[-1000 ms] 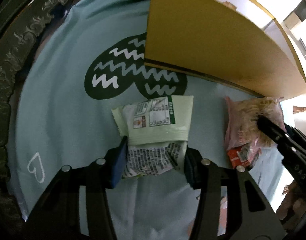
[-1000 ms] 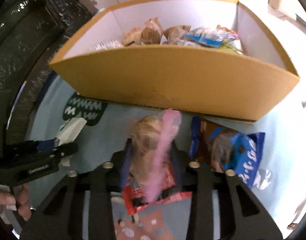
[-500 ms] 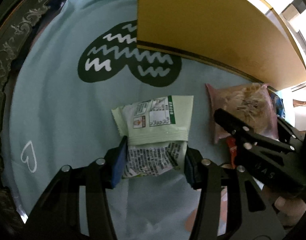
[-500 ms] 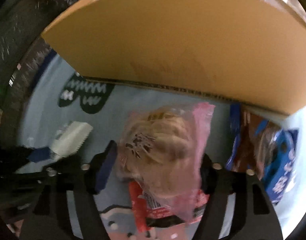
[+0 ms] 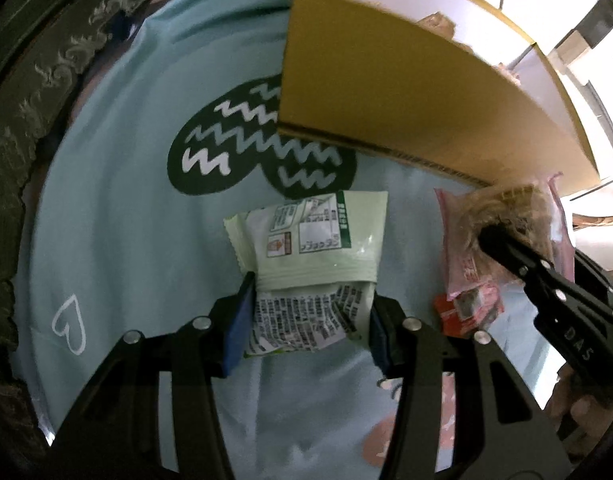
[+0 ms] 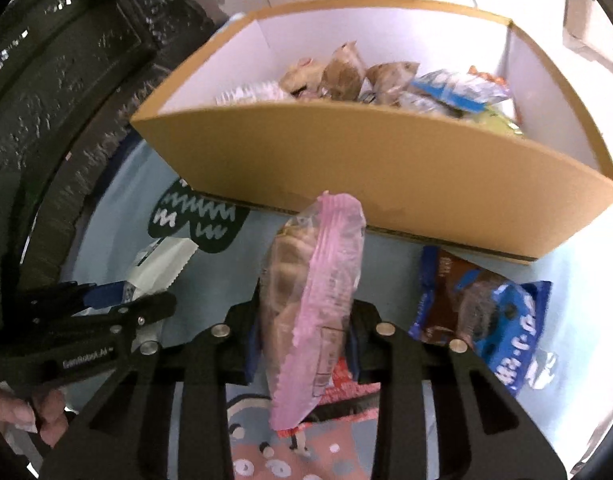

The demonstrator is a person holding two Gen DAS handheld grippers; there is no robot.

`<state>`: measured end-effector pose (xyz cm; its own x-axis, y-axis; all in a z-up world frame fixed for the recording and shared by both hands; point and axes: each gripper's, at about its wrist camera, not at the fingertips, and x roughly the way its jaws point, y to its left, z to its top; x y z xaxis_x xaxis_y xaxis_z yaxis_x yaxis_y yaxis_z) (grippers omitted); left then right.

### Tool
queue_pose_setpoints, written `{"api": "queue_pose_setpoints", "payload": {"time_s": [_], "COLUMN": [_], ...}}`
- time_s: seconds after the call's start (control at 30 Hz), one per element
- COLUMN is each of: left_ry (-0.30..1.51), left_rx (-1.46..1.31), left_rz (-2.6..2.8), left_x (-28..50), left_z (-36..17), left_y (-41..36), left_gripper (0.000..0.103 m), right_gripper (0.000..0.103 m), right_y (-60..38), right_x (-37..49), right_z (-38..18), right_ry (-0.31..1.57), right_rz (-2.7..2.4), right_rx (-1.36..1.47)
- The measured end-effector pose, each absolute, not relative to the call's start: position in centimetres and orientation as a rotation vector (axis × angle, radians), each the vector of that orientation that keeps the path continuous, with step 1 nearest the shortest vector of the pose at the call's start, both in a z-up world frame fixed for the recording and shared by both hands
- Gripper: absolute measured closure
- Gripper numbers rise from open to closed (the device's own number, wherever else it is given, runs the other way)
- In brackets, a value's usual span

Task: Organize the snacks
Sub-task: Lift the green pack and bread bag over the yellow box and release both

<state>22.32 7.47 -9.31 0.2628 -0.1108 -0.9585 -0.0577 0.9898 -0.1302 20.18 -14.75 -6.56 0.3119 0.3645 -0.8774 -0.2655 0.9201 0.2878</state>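
1. My right gripper (image 6: pixel 304 338), lower centre: jaws just closed in on the pink snack bag (image 6: pixel 312 304), pads pressing both sides; bag stands on edge.
2. Cardboard box (image 6: pixel 386 176) across upper frame, open top, white inside, w/ several wrapped snacks in it.
3. Blue cookie pack (image 6: pixel 486 312) lies right of centre on the light-blue cloth (image 6: pixel 118 248), just below box.
4. Left gripper (image 6: pixel 106 304), lower left, clamped on a pale green packet (image 6: pixel 162 264); a hand (image 6: pixel 30 416) at the left edge.
5. Red packet (image 6: pixel 346 392) under pink bag, bottom centre.
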Motion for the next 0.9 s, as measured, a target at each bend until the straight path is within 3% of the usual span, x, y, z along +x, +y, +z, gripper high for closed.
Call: {"api": "queue_pose_setpoints", "payload": {"time_s": [0.43,0.9], "left_ry": [1.171,1.079], "left_rx": [-0.063,-0.022], "left_rz": [-0.106,-0.147], "left_x": [17.5,20.9], "left_z": [-1.5,3.1], "left_y": [1.5,-1.7], "left_gripper": [0.054,0.054], "right_gripper": [0.071,0.071], "right_y": [-19.4,-22.5], "right_x": [19.0,21.4], "right_z": [0.9,6.6], "right_ry": [1.041,0.895], "right_rz": [0.386,0.355], "right_rx": [0.135,0.204]}}
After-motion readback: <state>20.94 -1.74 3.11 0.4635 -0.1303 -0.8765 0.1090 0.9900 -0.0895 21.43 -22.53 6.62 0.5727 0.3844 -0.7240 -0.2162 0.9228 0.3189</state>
